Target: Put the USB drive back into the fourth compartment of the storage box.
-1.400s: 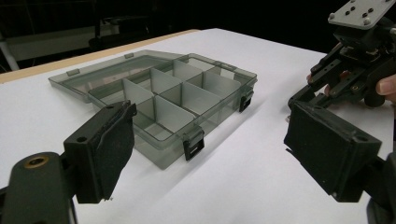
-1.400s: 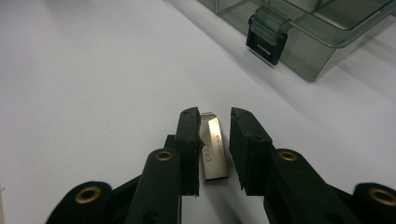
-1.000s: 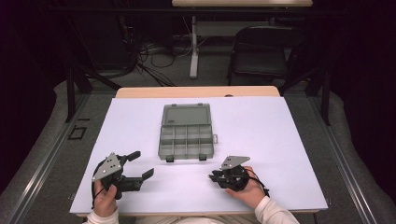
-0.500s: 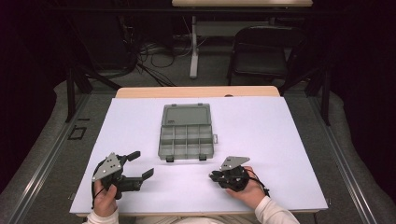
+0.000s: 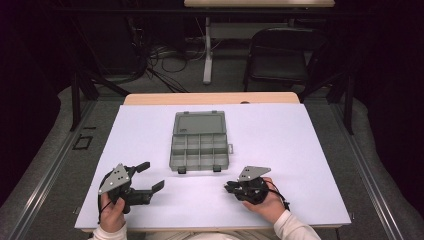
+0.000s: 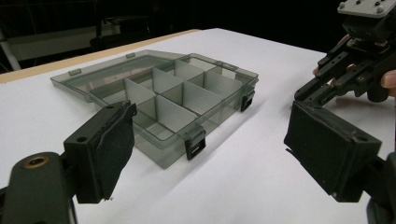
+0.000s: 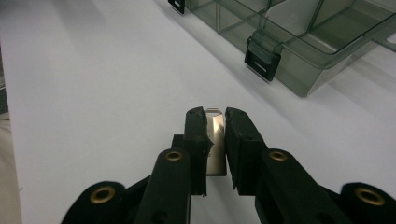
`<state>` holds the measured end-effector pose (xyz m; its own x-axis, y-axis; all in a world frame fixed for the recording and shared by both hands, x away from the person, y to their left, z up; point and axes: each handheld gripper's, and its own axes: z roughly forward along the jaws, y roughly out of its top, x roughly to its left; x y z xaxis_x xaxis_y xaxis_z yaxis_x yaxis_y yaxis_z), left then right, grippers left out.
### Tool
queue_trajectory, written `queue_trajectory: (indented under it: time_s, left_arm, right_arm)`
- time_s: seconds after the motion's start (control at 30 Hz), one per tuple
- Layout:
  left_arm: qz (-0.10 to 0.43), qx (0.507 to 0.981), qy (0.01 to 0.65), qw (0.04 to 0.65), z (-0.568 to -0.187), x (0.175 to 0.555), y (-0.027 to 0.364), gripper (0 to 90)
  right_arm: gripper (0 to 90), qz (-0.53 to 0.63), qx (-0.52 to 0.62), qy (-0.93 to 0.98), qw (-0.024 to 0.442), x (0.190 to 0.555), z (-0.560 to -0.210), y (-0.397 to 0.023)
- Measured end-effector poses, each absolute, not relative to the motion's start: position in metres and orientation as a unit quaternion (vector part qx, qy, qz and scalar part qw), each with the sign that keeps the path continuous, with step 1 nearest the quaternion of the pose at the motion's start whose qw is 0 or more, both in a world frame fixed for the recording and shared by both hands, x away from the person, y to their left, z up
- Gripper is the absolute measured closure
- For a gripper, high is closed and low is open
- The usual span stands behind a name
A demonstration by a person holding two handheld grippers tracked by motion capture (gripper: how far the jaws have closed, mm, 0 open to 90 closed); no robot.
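Observation:
A grey see-through organizer box (image 5: pixel 199 126) lies open in the middle of the white table, lid folded back, its compartments bare. My right gripper (image 5: pixel 228 187) rests near the table's front edge, right of centre, pointing left. In the right gripper view it (image 7: pixel 215 123) is shut on a small flat silver metal piece (image 7: pixel 215 140), just above the table and short of the box's front latch (image 7: pixel 263 58). My left gripper (image 5: pixel 152 175) sits at the front left, open with nothing between its pads (image 6: pixel 112 144). The box (image 6: pixel 177 93) lies ahead of it, and the right gripper (image 6: pixel 301 95) shows beyond it.
The white table top (image 5: pixel 280 145) has bare room on both sides of the box. A wooden edge (image 5: pixel 210 98) runs along the back. A dark folding chair (image 5: pixel 280 60) and cables on the floor stand beyond the table.

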<state>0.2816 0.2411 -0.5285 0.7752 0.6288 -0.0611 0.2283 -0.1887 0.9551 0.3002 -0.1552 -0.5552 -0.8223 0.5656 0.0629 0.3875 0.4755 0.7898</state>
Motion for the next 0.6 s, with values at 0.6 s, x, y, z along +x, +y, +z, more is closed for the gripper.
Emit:
queue_trajectory:
  time_s: [0.6]
  left_arm:
    - [0.177, 0.749, 0.285, 0.571, -0.529, 0.282, 0.241, 15.5]
  right_arm:
    - [79.3, 0.461, 0.284, 0.833, 0.112, 0.297, -0.541, -0.160]
